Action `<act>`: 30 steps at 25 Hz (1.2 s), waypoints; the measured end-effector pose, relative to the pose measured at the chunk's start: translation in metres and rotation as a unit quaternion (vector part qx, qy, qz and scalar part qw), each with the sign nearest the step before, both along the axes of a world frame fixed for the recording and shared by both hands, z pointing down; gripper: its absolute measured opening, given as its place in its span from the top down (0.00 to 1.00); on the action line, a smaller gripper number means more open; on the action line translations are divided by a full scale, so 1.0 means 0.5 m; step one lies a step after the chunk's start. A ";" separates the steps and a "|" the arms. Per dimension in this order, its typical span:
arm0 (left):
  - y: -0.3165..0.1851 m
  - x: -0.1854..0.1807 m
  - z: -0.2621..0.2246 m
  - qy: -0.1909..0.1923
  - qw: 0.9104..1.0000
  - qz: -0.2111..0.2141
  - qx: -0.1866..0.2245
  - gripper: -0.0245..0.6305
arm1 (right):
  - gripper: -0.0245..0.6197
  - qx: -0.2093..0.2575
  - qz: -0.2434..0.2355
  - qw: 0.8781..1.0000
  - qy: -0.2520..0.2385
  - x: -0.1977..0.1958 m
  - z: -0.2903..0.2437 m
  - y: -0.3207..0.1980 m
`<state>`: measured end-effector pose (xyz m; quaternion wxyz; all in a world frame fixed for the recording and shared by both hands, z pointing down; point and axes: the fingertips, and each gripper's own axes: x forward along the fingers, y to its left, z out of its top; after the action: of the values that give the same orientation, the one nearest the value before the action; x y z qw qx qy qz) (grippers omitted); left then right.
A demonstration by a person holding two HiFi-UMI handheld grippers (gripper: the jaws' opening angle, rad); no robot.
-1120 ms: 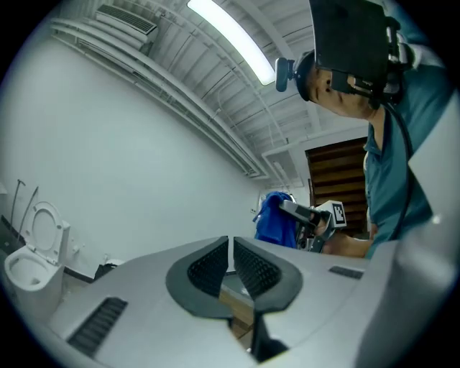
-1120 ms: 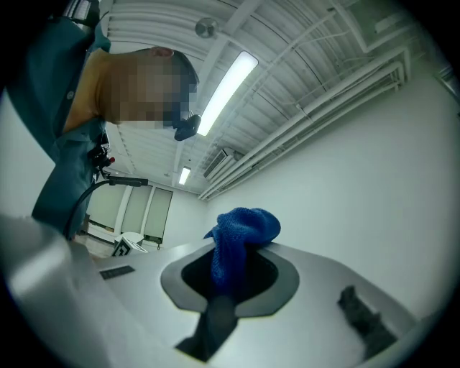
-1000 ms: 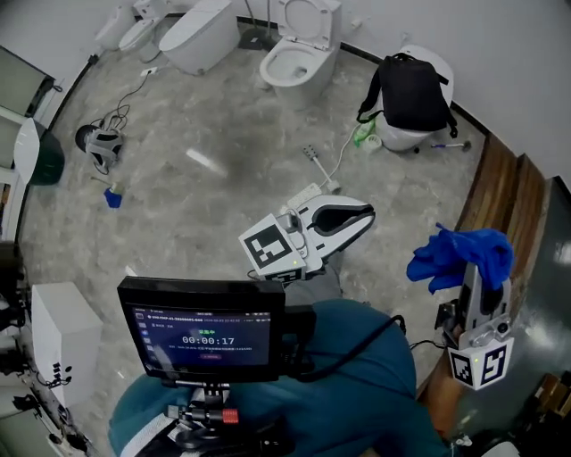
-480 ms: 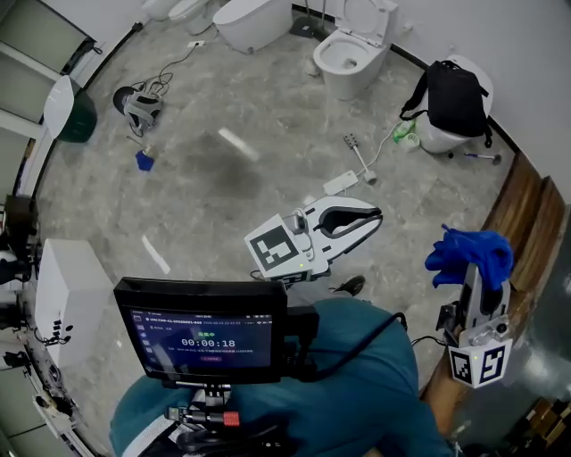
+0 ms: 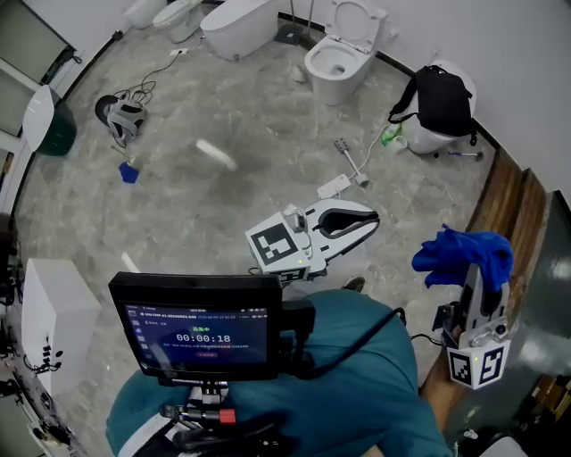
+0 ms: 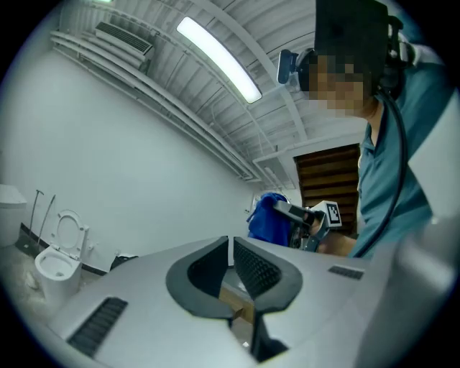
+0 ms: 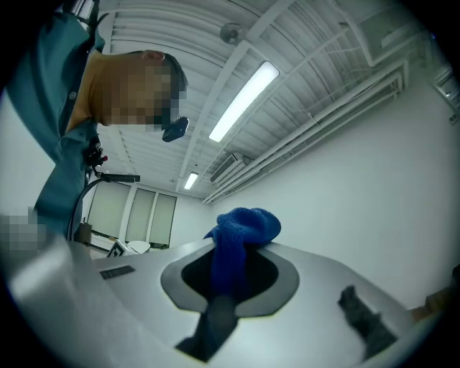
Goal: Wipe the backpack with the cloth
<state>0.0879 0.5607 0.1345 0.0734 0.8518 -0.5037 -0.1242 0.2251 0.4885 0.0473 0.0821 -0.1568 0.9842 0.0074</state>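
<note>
The black backpack (image 5: pixel 443 100) sits on a white toilet seat by the far wall, at the upper right of the head view. My right gripper (image 5: pixel 479 270) points up at the right edge, shut on a bunched blue cloth (image 5: pixel 462 253), far from the backpack. The right gripper view shows the cloth (image 7: pixel 241 231) pinched between the jaws of that gripper (image 7: pixel 230 267) and spilling over their tips. My left gripper (image 5: pixel 370 217) hovers mid-frame over the floor, jaws together with nothing in them. In the left gripper view its jaws (image 6: pixel 231 248) leave only a slit, and the cloth (image 6: pixel 267 218) shows beyond.
Two white toilets (image 5: pixel 340 51) (image 5: pixel 235 23) stand along the far wall. A white power strip (image 5: pixel 334 186) with its cable lies on the grey floor, with a green bottle (image 5: pixel 390 136) near the backpack. Wooden panelling (image 5: pixel 508 203) runs on the right. A white box (image 5: pixel 51 319) stands left.
The head view has swung across the floor, so the backpack shifts in the picture. Both grippers keep about the same pose, and the cloth stays in the right one.
</note>
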 end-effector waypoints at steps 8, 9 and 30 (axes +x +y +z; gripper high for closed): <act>0.019 -0.006 -0.017 -0.010 0.999 0.033 0.035 0.92 | 0.91 0.021 0.048 0.999 -0.003 0.035 -0.006 0.035; 0.020 -0.003 -0.018 -0.017 0.998 0.039 0.041 0.92 | 0.91 0.020 0.052 0.998 -0.001 0.040 -0.004 0.037; 0.079 0.113 -0.108 -0.016 0.993 0.050 0.108 0.92 | 0.91 0.093 0.113 0.988 -0.040 0.240 -0.048 0.127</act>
<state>0.1445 0.6001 0.0803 -0.0211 0.8807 -0.4450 -0.1608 0.3452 0.5519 0.0235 0.1343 -0.2585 0.9512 0.1017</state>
